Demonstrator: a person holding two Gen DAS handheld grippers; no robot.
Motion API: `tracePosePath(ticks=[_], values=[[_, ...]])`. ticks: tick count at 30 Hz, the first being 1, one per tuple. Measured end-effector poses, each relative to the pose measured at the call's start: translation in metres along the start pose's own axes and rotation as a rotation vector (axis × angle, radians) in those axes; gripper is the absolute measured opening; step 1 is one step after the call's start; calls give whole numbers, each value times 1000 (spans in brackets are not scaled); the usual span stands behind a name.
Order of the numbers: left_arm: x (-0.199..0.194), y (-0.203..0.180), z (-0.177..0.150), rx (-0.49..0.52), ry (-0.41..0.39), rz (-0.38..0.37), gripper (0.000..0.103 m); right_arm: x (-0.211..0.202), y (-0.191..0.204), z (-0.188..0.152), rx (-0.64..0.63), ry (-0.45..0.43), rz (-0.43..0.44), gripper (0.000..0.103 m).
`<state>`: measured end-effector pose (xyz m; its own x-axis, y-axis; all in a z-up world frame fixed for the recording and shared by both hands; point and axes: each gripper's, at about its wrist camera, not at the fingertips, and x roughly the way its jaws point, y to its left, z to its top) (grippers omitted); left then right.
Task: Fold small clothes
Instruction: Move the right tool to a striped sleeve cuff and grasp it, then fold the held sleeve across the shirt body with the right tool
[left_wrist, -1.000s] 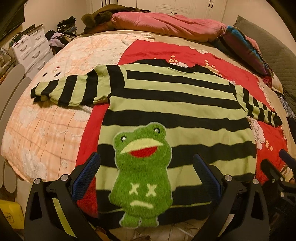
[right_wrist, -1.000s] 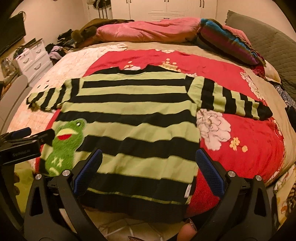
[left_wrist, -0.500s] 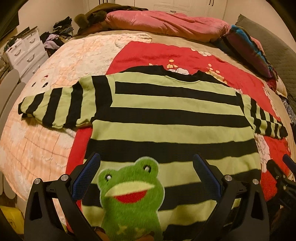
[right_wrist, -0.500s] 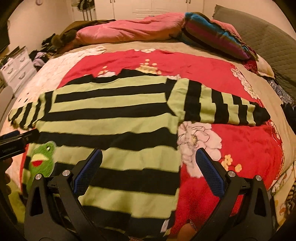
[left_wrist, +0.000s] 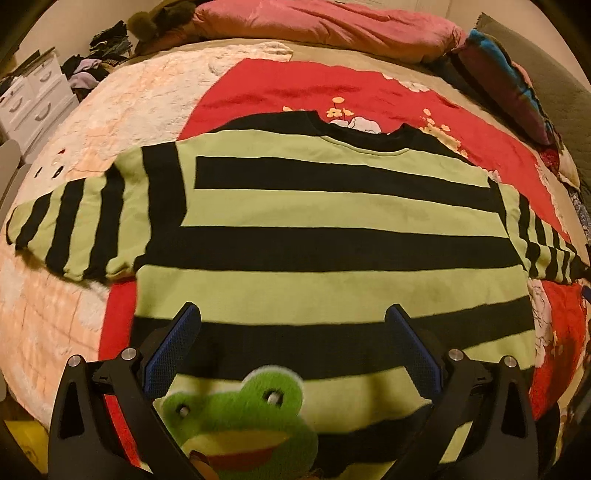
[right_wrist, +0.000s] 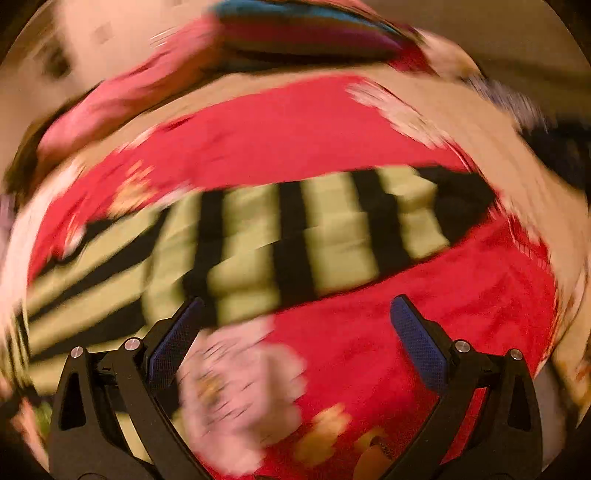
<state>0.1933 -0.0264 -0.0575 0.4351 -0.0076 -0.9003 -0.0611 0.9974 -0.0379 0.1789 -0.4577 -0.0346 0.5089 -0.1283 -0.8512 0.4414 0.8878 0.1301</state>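
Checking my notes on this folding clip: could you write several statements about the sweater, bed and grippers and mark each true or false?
1. The striped sweater lies spread flat on the bed. True.
2. The left gripper is shut on the hem. False: it is open and empty.
3. The frog patch is green. True.
4. The right gripper is open. True.
5. Both sleeves are folded across the body. False: the left sleeve and the right sleeve lie stretched outward.

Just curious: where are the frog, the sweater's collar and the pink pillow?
frog (left_wrist: 240, 421), left wrist view, on its face.
collar (left_wrist: 373, 142), left wrist view, black neckline.
pink pillow (left_wrist: 325, 22), left wrist view, its middle.
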Motion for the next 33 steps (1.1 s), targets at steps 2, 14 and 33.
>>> tracePosePath(ticks=[2, 14, 33], values=[[6, -2, 3, 4, 1, 1, 99, 11, -32, 16, 80, -9, -25, 95], [21, -6, 30, 6, -49, 1, 99, 54, -145, 82, 234, -52, -121, 95], [57, -31, 11, 55, -11, -50, 59, 54, -151, 83, 264, -114, 124, 7]])
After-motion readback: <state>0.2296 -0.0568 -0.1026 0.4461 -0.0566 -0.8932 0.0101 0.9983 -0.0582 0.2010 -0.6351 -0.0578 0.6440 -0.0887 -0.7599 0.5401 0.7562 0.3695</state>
